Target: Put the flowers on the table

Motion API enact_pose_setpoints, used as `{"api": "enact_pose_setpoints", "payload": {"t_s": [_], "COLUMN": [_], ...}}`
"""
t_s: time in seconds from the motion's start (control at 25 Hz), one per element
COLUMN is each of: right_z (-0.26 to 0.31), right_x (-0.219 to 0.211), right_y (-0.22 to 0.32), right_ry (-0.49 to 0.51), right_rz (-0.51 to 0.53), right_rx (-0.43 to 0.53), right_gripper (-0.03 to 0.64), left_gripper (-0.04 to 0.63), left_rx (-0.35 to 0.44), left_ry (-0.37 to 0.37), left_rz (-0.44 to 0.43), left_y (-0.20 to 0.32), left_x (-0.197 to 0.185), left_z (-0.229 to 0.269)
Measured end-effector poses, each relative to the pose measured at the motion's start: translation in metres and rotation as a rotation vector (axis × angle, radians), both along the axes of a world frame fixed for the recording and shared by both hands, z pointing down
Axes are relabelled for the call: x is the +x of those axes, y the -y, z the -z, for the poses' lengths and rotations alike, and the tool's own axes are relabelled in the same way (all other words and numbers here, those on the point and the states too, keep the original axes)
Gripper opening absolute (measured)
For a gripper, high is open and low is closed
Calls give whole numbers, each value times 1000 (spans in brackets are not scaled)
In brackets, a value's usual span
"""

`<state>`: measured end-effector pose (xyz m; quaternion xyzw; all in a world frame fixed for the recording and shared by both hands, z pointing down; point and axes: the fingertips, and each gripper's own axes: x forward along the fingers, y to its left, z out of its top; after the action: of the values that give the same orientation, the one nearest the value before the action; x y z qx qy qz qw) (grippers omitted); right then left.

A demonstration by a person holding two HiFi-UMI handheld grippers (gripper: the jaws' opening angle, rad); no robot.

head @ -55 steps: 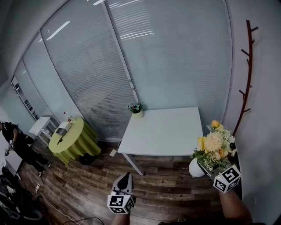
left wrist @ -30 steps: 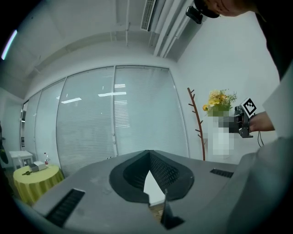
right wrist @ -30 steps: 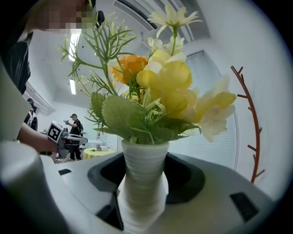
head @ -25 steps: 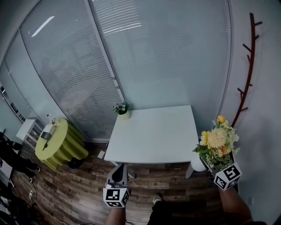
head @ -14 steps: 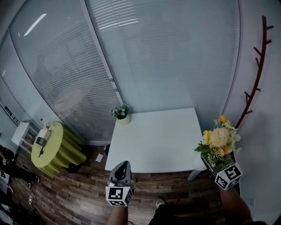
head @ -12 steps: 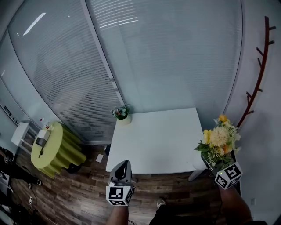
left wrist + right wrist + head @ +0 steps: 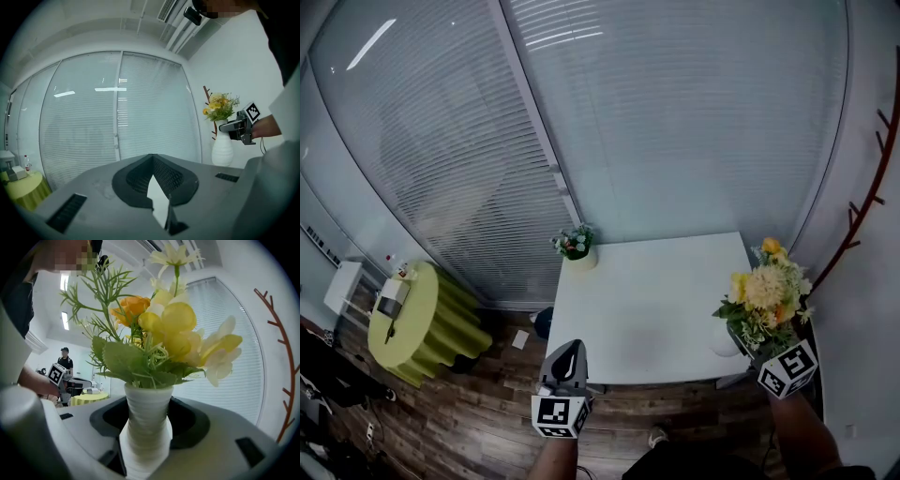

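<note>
White ribbed vase [image 7: 145, 423] of yellow flowers [image 7: 764, 292] stands upright, clamped in our right hand-held gripper [image 7: 145, 446] — over the desk's [image 7: 647, 309] near right corner, not yet set down, we judge. Left hand-held gripper [image 7: 566, 352] closed, empty — short of the near edge.
</note>
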<state>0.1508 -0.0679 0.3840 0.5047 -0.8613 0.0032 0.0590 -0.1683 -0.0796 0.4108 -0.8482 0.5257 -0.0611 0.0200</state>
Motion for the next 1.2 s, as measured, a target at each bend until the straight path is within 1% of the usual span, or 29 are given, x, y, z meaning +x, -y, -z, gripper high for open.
{"api": "enact_pose_setpoints", "payload": {"t_s": [0.16, 0.28, 0.4, 0.56, 0.64, 0.8, 1.0, 1.08, 1.2], "right_z": [0, 2, -1, 1, -1, -17, -17, -20, -28], "right_x": [-19, -30, -40, -48, -52, -61, -63, -64, -63], "right_y": [14, 24, 47, 51, 59, 107, 113, 122, 137], "right_ry": [-5, -20, -18, -22, -19, -17, -11, -10, -6], "right_rz": [-15, -15, -19, -20, -12, 10, 13, 21, 28], "right_rx": [-3, 1, 2, -2, -3, -14, -7, -5, -5], "right_gripper": [262, 262, 262, 262, 262, 262, 262, 262, 262], "left_gripper": [-5, -5, -5, -5, -5, -5, -5, -5, -5], "left_rx": [-2, 4, -1, 9, 3, -16, -14, -2, 31], "left_ry": [-28, -27, -33, -33, -35, -45, -40, -43, -66], "left_rz": [-17, -35, -39, -52, -43, -25, -22, -8, 30], "left_y": [17, 29, 51, 49, 56, 95, 97, 103, 112], "left_x": [-16, -22, -26, -22, -23, -27, -25, -24, -23], "left_z": [-1, -3, -11, -6, -7, -19, -14, -12, -7]}}
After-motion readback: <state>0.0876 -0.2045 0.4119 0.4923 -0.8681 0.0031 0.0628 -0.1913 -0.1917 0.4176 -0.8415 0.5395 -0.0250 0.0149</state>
